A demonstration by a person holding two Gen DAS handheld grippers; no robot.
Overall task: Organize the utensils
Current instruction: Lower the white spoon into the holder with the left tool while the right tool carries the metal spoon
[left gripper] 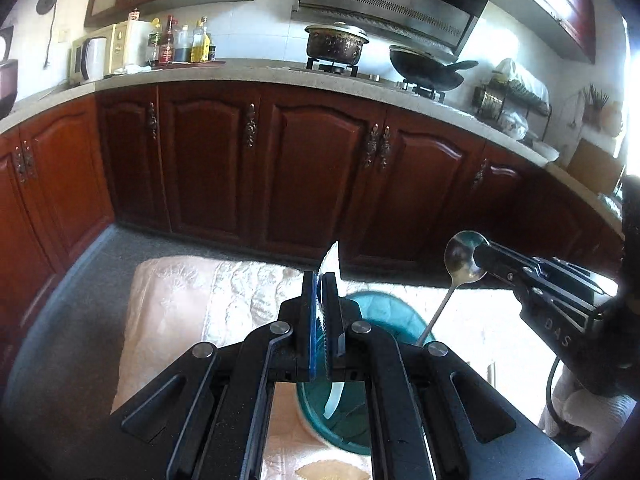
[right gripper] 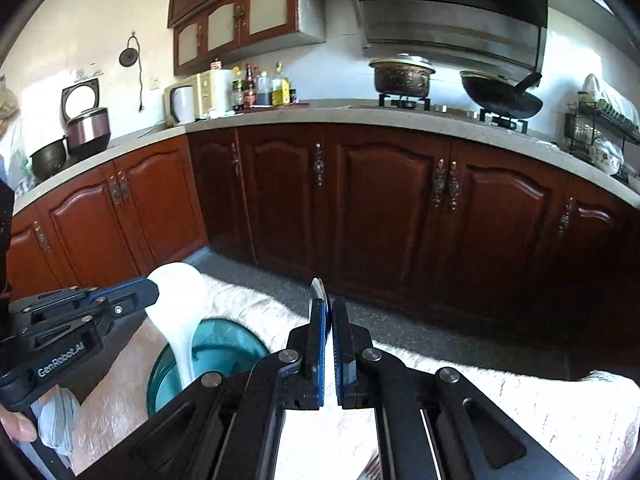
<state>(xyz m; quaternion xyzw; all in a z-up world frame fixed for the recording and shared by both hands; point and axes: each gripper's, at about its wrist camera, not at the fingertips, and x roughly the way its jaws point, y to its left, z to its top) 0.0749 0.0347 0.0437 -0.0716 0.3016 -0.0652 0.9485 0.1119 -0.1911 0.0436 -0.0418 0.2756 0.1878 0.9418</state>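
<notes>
- The left gripper point(left gripper: 320, 280) is clenched on a white plastic ladle-shaped spoon point(right gripper: 178, 304); in the right wrist view its broad white bowl sticks up beyond the fingertips and its handle slants down into a round teal plastic basin point(right gripper: 224, 340); in the left wrist view only a thin white edge point(left gripper: 331, 258) of it shows between the fingers
- The right gripper point(right gripper: 328, 300) is clamped on a shiny metal spoon point(left gripper: 464, 258); the left wrist view shows the fingertips gripping the spoon's bowl, with the slim handle hanging down toward the basin's point(left gripper: 384, 312) far rim; in the right wrist view only the bowl's thin edge point(right gripper: 319, 289) rises above the blue pads
- The basin sits on a cream embossed cloth point(left gripper: 192, 304) covering the surface, near the middle of it; both spoons hover over or just beside the basin
- Beyond the surface's far edge runs grey floor, then dark red wooden cabinet doors point(left gripper: 320, 168) under a pale stone counter point(left gripper: 248, 76); on the counter stand a blackened lidded pot point(left gripper: 336, 42) and a black wok point(left gripper: 428, 70)
</notes>
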